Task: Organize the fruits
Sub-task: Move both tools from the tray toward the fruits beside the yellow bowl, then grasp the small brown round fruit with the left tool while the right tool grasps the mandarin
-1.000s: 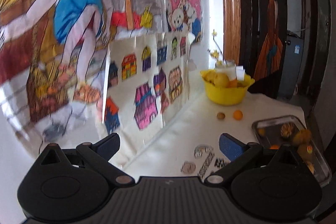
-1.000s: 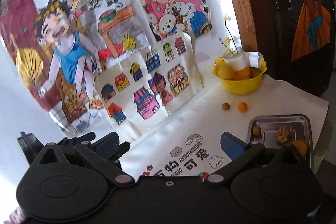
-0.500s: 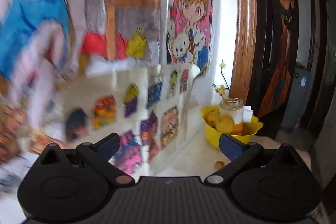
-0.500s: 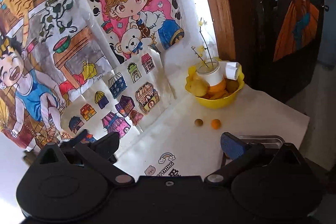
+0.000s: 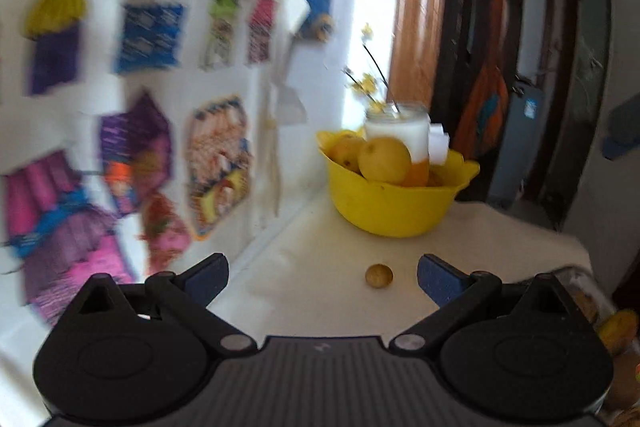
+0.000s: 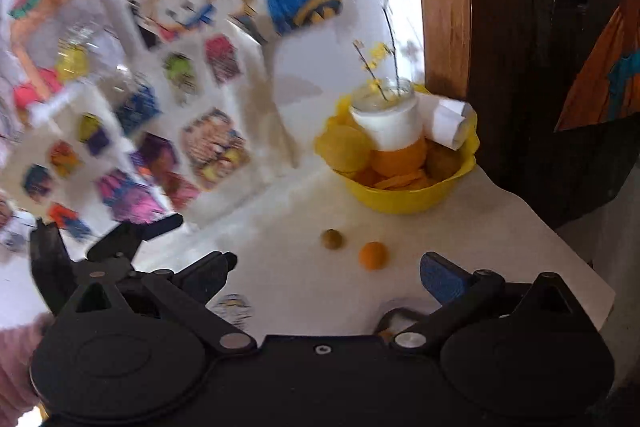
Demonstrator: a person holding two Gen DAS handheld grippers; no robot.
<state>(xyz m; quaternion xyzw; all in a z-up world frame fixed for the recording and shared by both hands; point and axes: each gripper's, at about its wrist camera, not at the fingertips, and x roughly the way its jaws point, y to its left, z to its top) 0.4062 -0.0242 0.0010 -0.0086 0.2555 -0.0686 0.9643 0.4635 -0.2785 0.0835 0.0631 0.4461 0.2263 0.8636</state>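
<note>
Left gripper (image 5: 322, 277): jaws spread wide, nothing between the blue pads, hanging above the white tablecloth (image 5: 320, 247). A small brownish-yellow fruit (image 5: 378, 275) lies on the cloth inside the gap, nearer the right-hand finger (image 5: 440, 281), at about 3 o'clock from the gap's midpoint; not touching either pad. Yellow bowl (image 5: 384, 207) stands farther back at roughly 1 o'clock from the left gripper, holding pale yellow fruits (image 5: 384, 159), an orange one partly hidden, and a white-wrapped glass jar (image 5: 398, 133) with thin yellow-flowered twigs. Metal tray, only its edge and some yellow fruit visible, at the far right edge near 4 o'clock; too blurred to describe further. Right gripper (image 6: 324, 279): jaws likewise released, empty. In its view two loose fruits sit side by side on the cloth, apart from each other: the small brownish-yellow fruit (image 6: 332, 239) at about 12 o'clock from the gap's midpoint, and a small orange fruit (image 6: 373, 255) at about 2 o'clock, both just beyond the fingertips and touching neither. Bowl (image 6: 404, 201) beyond them at 1 o'clock. The left gripper (image 6: 132, 239) shows at 9 o'clock in this view. Coloured drawings (image 5: 140, 107) on the wall, motion-blurred.
</note>
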